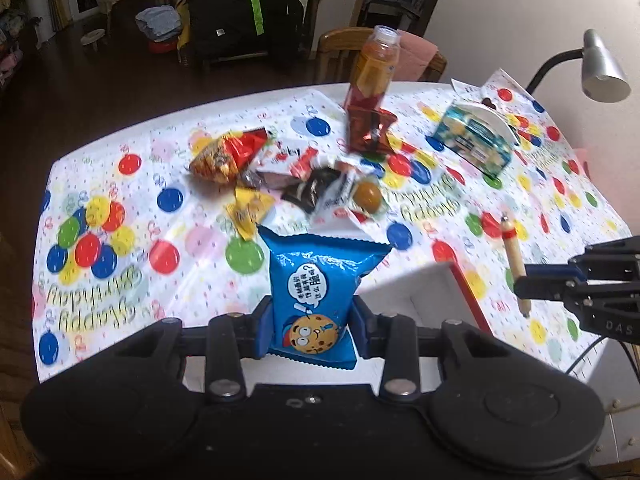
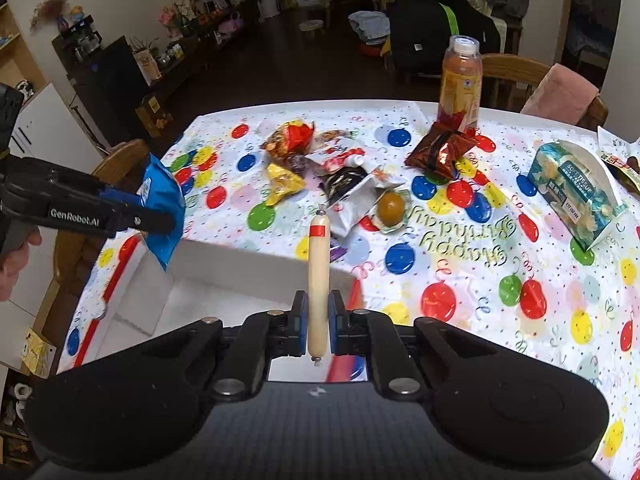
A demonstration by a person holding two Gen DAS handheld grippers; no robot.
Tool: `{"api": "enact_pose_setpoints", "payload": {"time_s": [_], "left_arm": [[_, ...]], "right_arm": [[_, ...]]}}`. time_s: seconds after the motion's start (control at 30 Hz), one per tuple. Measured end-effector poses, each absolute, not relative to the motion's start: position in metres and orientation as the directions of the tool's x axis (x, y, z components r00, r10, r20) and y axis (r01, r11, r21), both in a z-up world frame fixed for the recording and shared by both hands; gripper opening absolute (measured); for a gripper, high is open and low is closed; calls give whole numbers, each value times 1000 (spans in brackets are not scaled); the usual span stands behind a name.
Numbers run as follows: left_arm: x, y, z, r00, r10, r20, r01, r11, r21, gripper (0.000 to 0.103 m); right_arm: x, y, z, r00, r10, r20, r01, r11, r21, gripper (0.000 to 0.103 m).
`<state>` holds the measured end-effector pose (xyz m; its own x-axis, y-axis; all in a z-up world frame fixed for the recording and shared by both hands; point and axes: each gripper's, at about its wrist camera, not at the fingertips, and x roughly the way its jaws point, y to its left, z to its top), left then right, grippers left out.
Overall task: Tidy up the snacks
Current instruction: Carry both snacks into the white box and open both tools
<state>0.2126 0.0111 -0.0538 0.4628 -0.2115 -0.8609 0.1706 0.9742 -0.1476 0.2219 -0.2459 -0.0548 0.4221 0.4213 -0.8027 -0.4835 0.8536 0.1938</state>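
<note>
Left wrist view first: the blue foil cookie packet with the cartoon biscuit face is pinched upright between the blue pads of the left claw, jaws closed snugly on its lower half. It hangs right above the white cardboard box with red edging, which sits open at the near edge of the surface.

Over on the right wrist view, the right claw is clamped narrow on a pale sausage stick with a red band near its tip, held upright, also above that box.

So both claws are loaded and poised, and the step in hand looks like the drop into the box. To do it well, lower each item until it is well inside the walls before easing the jaws apart; the packet is light and puffy and could catch the rim. One claw at a time would keep them from bumping, since they sit near each other.

Further out, the remaining pile waits mid-surface on the balloon-print birthday cloth: an orange-red crinkly packet, a yellow wrapper, a black-and-white pouch, a round brown sweet in clear wrap and a dark red foil bag. Behind stand a tall orange drink bottle and a teal tissue box.
</note>
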Motion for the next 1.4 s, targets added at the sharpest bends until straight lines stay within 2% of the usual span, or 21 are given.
{"api": "enact_pose_setpoints", "payload": {"time_s": [0.27,0.57,0.93,1.4], "left_arm": [[173,10,-60,432,-210,-877,162,975,-154,37],[149,0,-91,364,-222,-905,147,973,-180,37],[162,-5,-146,288,-146,-947,77,989,-129,37],[176,-15,-183,191,-146,-971,49,989,-139,37]], "right_arm": [[188,-228,-58,395,438,-807,-503,838,209,10],[168,-204,-91,320,442,-838,-490,834,253,10],[177,-178,-151,237,376,-896,-440,864,246,10],[179,-161,-189,134,324,-937,-421,874,242,10]]}}
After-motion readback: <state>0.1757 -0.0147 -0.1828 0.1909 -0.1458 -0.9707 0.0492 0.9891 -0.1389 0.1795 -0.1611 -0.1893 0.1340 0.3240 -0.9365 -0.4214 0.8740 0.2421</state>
